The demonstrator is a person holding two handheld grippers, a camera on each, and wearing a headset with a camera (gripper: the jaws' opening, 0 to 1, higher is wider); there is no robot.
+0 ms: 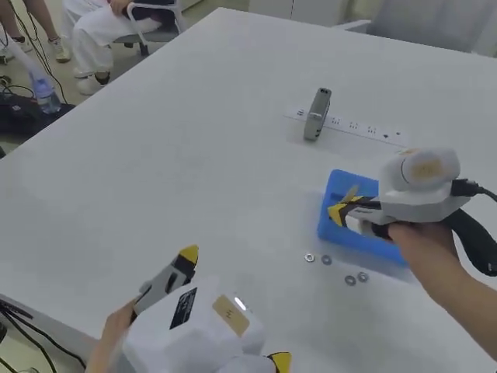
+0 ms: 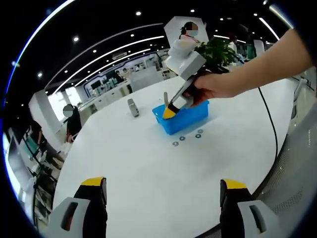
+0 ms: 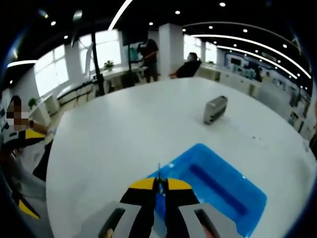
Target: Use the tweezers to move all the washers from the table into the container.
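Washers [image 1: 326, 260]: four small metal rings, loose on white table [image 1: 194, 155], strung in a short row just beside near wall of blue container [image 1: 332, 225]. All flat on bare tabletop, outside container, near hand [image 1: 415, 245] gripping the tool. Not touching tweezers [image 3: 159, 171]; lying to the near side of them, apart from the tips.

Tweezers: thin metal, clamped between jaws of right gripper [image 3: 159, 186], poking out past its yellow fingertips and pointing over container's rim, above its open blue inside. Too thin to tell how far tweezer tips spread, or whether anything sits between them.

Right gripper jaws drawn almost together, pinching tweezers.

Left gripper [image 2: 163, 183] low at near edge of table, well apart from container and washers, jaws spread wide, holding nothing, touching nothing.

Farther back on table, small grey device [image 1: 317, 113] standing upright beside a row of flush sockets [image 1: 353, 124].
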